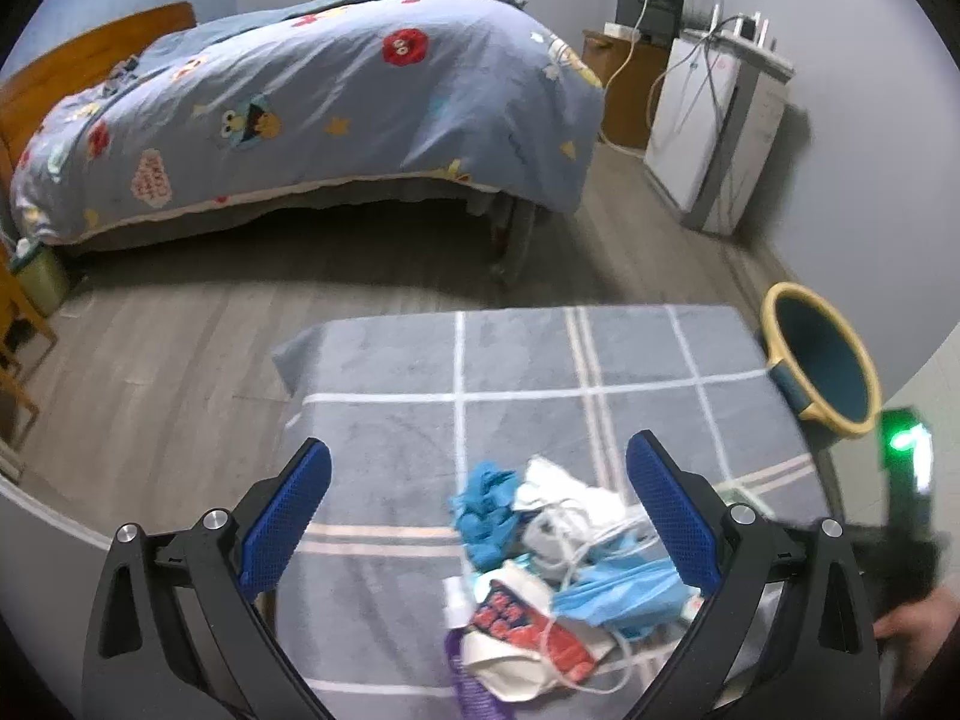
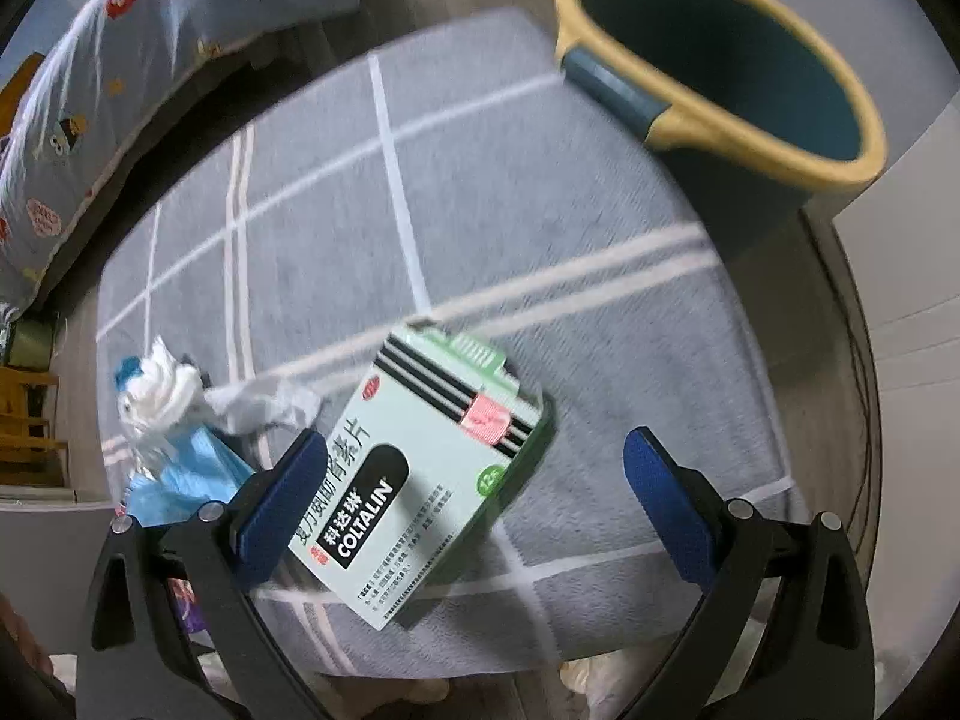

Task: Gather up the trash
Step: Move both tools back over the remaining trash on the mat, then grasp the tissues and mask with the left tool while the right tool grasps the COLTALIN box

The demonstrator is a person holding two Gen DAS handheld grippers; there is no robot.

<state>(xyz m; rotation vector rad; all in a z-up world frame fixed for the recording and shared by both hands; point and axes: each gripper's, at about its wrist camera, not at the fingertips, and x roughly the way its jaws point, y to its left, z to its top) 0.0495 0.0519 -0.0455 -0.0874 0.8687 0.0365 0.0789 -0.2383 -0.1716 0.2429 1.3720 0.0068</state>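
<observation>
A heap of trash (image 1: 552, 564) lies on the grey checked cloth (image 1: 420, 432): a blue glove, white tissue and cords, a blue face mask, a red-and-white packet, a purple tube. My left gripper (image 1: 480, 516) hangs open over the heap, fingers on either side. In the right wrist view a pale green medicine box (image 2: 420, 480) marked COLTALIN lies flat on the cloth (image 2: 480, 210). My right gripper (image 2: 474, 504) is open above it, its left finger (image 2: 276, 510) by the box's edge. Tissue and blue mask (image 2: 174, 420) lie to the left. A teal bin with a yellow rim (image 2: 726, 60) stands beyond the cloth's far right corner.
A bed with a blue cartoon quilt (image 1: 324, 96) fills the far side, across a strip of wooden floor (image 1: 180, 324). A white appliance with cables (image 1: 714, 132) stands at the right wall. The bin (image 1: 822, 360) is right of the cloth. A hand (image 1: 918, 624) holds the other gripper at lower right.
</observation>
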